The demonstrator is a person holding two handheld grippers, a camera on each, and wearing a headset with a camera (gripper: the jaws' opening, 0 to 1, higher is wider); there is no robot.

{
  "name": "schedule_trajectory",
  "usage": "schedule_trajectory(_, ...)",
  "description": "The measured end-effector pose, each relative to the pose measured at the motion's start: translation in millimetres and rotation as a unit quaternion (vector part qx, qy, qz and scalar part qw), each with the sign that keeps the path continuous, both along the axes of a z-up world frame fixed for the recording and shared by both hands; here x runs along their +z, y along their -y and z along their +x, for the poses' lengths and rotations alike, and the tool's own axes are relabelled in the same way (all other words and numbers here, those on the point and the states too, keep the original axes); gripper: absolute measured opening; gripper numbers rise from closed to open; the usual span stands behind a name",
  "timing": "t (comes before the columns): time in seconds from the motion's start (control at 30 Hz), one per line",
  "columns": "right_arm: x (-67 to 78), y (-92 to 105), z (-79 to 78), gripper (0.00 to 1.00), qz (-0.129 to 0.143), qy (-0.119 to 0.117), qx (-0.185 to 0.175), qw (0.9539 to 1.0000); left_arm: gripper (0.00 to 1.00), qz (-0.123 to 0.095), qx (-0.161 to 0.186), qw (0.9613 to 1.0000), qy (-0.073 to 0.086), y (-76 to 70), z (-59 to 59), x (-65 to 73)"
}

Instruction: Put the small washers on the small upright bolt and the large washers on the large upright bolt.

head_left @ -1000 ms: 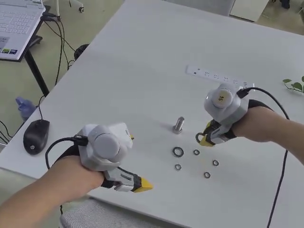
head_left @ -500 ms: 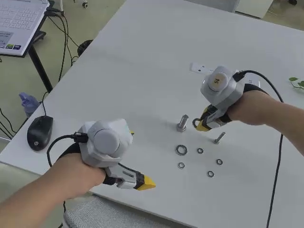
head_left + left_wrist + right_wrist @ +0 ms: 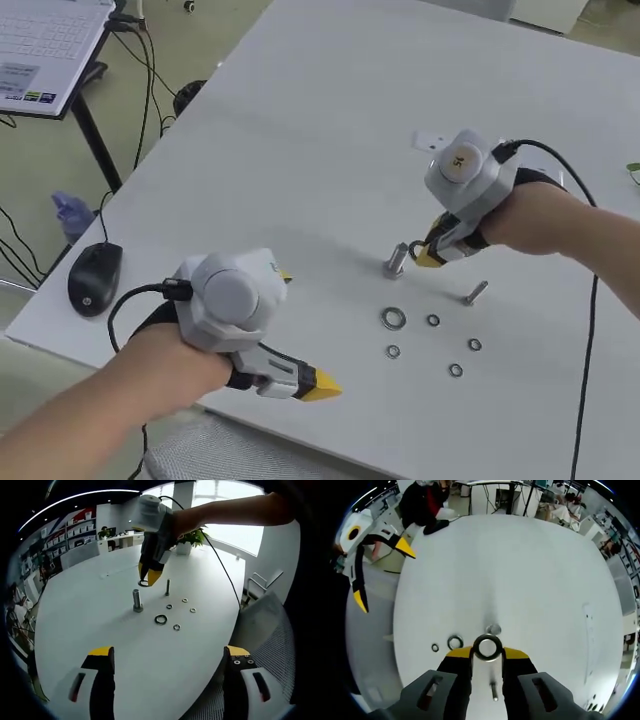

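My right claw [image 3: 487, 653] is pinched on the held large washer [image 3: 487, 647], which sits on edge between the yellow tips with its hole facing the right gripper view. My right hand [image 3: 535, 222] wraps the claw body. The forearm enters the head view from 3 o'clock, and the claw slants down toward 8 o'clock. The large bolt [image 3: 396, 260] stands upright on the white table [image 3: 300, 130], just beside the tips at their 9 o'clock. In the left gripper view the washer hangs near the bolt top, apart from it and not over it. The small bolt [image 3: 475, 293] stands at 4 o'clock from the large bolt. The loose large washer [image 3: 393, 319] lies flat at 6 o'clock from the large bolt. The four small washers [image 3: 433, 321] are scattered around 5 o'clock, all flat on the table. My left claw [image 3: 168, 652] is spread wide and grips nothing. My left hand [image 3: 165, 360] holds it low near the table's near edge. The forearm comes from 8 o'clock and the tips point toward 4 o'clock, well apart from the bolts.
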State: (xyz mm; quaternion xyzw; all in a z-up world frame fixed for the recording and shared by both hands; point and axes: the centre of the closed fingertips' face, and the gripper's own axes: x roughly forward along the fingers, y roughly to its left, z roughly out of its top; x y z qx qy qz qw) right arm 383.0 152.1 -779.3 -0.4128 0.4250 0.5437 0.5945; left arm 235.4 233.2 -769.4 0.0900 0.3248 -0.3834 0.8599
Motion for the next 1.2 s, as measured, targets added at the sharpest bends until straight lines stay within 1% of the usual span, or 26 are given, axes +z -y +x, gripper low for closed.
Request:
schedule_trajectory(0.03,-3.3,-0.1,6.5,0.21,0.0,-0.001,0.001,1.0,0.9,-0.001,0.0,1.0,0.001,-0.1,0.3,0.5)
schedule_trajectory(0.1,-4.5,-3.5,9.7,0.21,0.001,-0.001,0.001,1.0,0.9,-0.005,0.001,1.0,0.002,-0.6,1.3,1.9)
schedule_trajectory(0.17,-5.2,-5.5,10.8,0.21,0.0,-0.001,0.002,1.0,0.9,-0.01,0.001,0.9999,0.002,-0.3,1.9,3.4)
schedule_trajectory(0.2,-6.2,-7.0,11.3,0.21,-0.001,-0.002,0.003,1.0,0.91,-0.014,0.001,0.9999,0.005,-0.1,2.7,4.8)
schedule_trajectory(0.3,-8.8,-10.1,12.6,0.21,-0.003,-0.002,0.006,1.0,0.91,-0.017,0.001,0.9998,0.007,0.1,3.4,6.2)
schedule_trajectory(0.37,-10.8,-11.8,14.1,0.21,-0.004,-0.001,0.007,1.0,0.92,-0.022,0.001,0.9997,0.011,0.8,4.2,7.9)
schedule_trajectory(0.5,-13.4,-14.2,16.9,0.21,-0.007,-0.001,0.008,0.9999,0.93,-0.028,0.002,0.9995,0.012,0.4,4.5,8.8)
schedule_trajectory(0.73,-17.4,-16.8,18.9,0.21,-0.015,-0.004,0.013,0.9998,0.94,-0.026,0.0,0.9996,0.009,-1.0,3.1,7.3)
schedule_trajectory(0.9,-23.3,-16.3,21.8,0.21,-0.022,-0.004,0.012,0.9997,0.93,-0.026,0.0,0.9996,0.007,-1.5,1.4,5.7)
schedule_trajectory(0.97,-23.0,-18.4,22.7,0.21,-0.016,-0.001,0.013,0.9998,0.93,-0.026,0.001,0.9996,0.006,-1.8,0.8,5.7)
schedule_trajectory(1.2,-27.2,-18.3,24.1,0.22,-0.02,-0.007,0.01,0.9997,0.91,-0.018,0.003,0.9998,0.002,-7.5,0.1,3.1)
